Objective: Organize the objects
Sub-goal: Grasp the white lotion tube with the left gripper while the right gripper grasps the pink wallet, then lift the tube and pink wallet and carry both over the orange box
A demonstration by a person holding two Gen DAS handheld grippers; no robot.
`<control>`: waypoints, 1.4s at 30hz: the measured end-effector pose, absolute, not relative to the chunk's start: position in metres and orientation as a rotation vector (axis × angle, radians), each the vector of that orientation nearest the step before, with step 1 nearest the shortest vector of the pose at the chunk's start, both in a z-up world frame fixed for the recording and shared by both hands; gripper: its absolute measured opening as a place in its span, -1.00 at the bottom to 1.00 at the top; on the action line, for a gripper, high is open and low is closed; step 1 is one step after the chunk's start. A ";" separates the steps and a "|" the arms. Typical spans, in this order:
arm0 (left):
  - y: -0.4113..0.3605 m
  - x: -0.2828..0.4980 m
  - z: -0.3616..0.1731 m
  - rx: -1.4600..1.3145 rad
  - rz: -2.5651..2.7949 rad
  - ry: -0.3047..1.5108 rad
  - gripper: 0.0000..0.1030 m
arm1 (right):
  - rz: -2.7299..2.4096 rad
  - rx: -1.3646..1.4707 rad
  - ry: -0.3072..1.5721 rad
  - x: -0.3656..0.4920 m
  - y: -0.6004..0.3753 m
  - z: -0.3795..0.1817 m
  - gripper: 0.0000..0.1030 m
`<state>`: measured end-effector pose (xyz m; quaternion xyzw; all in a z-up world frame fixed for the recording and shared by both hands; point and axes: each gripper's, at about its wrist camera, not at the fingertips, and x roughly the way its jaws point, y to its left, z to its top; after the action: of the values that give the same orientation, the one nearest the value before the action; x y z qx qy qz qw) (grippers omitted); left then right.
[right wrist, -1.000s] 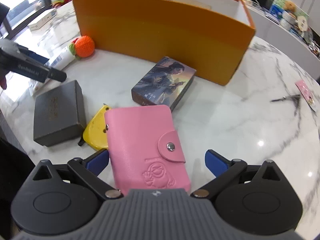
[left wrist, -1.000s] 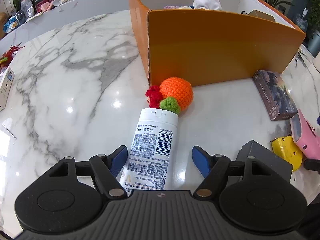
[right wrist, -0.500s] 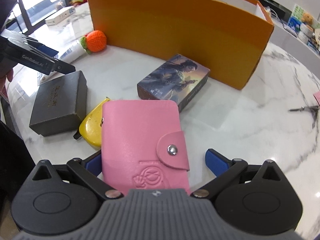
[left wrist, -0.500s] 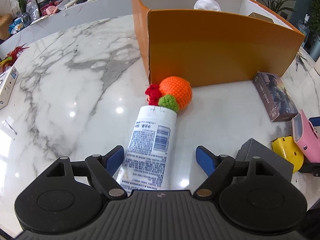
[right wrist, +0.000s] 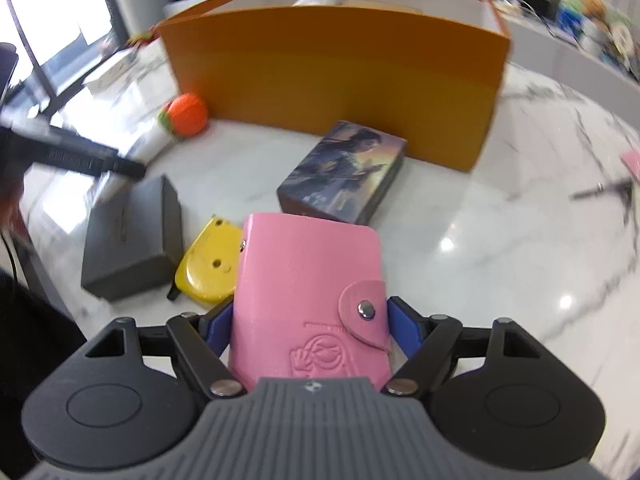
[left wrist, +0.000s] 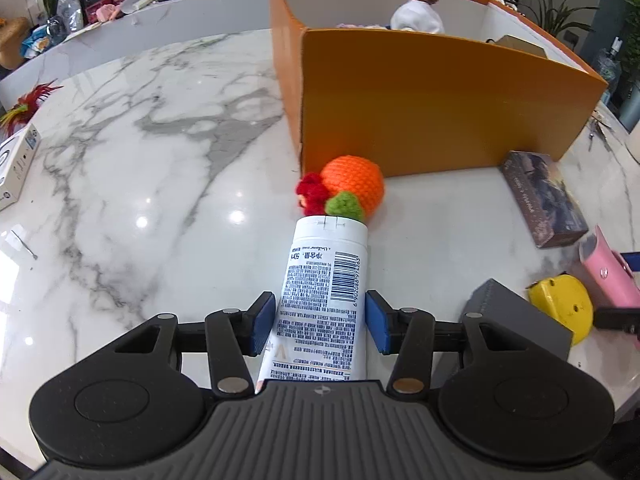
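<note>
My left gripper (left wrist: 320,322) is shut on a white tube (left wrist: 322,288) with a barcode, which lies on the marble table (left wrist: 140,168). Its cap end touches an orange crochet ball (left wrist: 352,184) with red and green bits. My right gripper (right wrist: 308,330) is shut on a pink card wallet (right wrist: 308,280) and holds it a little above the table. The large orange box (left wrist: 432,104) stands behind, open at the top, with a white toy (left wrist: 418,18) inside. It also shows in the right wrist view (right wrist: 332,64).
A picture-printed card box (right wrist: 344,172), a yellow tape measure (right wrist: 208,260) and a dark grey box (right wrist: 134,236) lie in front of the orange box. A white carton (left wrist: 16,164) sits at the far left. Small metal tools (right wrist: 600,190) lie at the right.
Both grippers have closed: the left onto the white tube, the right onto the pink wallet. The right gripper has moved, and its view is blurred.
</note>
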<state>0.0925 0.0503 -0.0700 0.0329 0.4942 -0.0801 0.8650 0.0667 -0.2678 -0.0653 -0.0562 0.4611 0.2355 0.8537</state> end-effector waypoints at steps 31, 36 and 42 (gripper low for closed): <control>0.048 0.086 -0.055 0.048 -0.137 1.028 0.07 | 0.384 -0.028 0.911 0.066 -0.276 -0.041 0.53; 0.046 0.092 -0.069 0.063 -0.128 1.068 0.08 | 0.377 -0.026 0.919 0.067 -0.274 -0.042 0.53; 0.042 0.094 -0.072 0.076 -0.131 1.042 0.36 | 0.372 -0.031 0.923 0.068 -0.275 -0.044 0.53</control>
<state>0.0937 0.0420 -0.0723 0.0364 0.4973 -0.0625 0.8645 0.0678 -0.2750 -0.0443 -0.0150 0.4426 0.1784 0.8787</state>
